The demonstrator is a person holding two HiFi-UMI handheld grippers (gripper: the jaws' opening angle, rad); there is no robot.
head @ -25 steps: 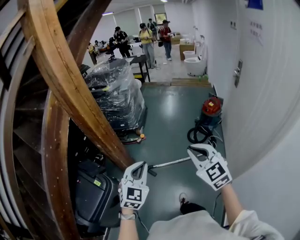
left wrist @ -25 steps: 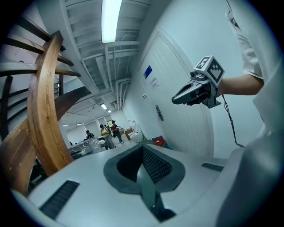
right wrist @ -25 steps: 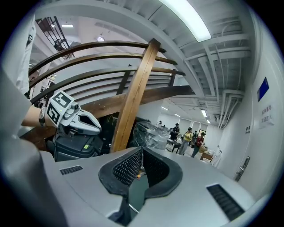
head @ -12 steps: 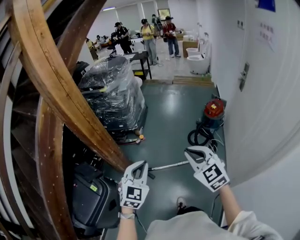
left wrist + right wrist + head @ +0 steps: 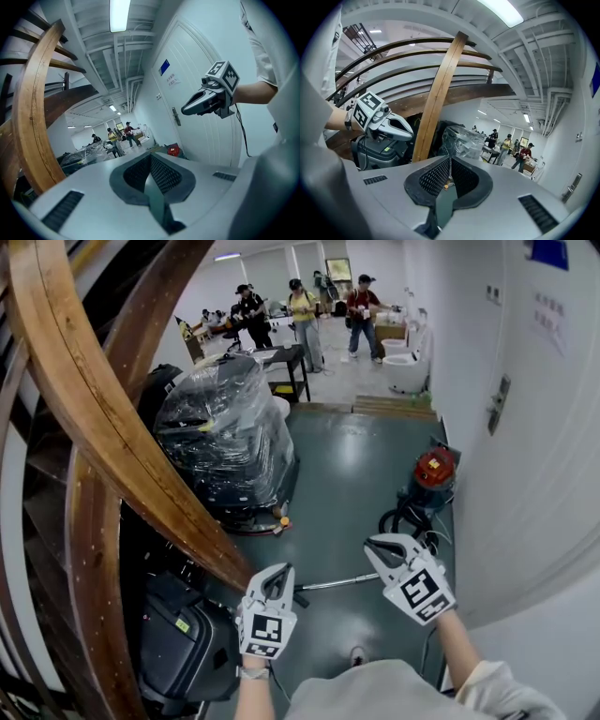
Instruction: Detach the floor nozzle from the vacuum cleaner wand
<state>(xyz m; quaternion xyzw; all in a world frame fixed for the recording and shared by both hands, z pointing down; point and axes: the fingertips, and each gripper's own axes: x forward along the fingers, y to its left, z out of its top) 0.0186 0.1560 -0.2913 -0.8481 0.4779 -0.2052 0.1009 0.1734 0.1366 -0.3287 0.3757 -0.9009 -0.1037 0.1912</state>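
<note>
Compared with a second ago, the whole view has slid forward along the floor. The red vacuum cleaner (image 5: 435, 468) now sits lower and nearer in the head view, and the curved wooden stair beam (image 5: 112, 418) fills more of the left side. Both claws have travelled with the person, keeping much the same spacing. The shoe seen earlier near the bottom edge is now almost hidden.

The left claw (image 5: 280, 567) has its jaws pressed together with nothing between them. The right claw (image 5: 368, 544) is likewise closed and empty. Both are held out over the floor, the right one a little farther than the left.

The wand (image 5: 339, 583) lies on the green floor (image 5: 347, 465) between the two claws, running from near left to far right. Its dark end piece (image 5: 300, 597) is just beside the left claw's tip, and whether that piece is the nozzle cannot be told. The black hose (image 5: 398, 519) coils on the floor beside the vacuum cleaner, close to the right wall.

Open floor forms a lane running away from the person. On the left it is bounded by the plastic-wrapped load (image 5: 225, 427) and, nearer, a black case (image 5: 183, 643) under the stair beam. On the right it is bounded by the white door (image 5: 544, 446). At the far end a wooden step (image 5: 394, 407) marks the edge of a paler floor, where several people (image 5: 305, 306) stand well apart from the claws.
</note>
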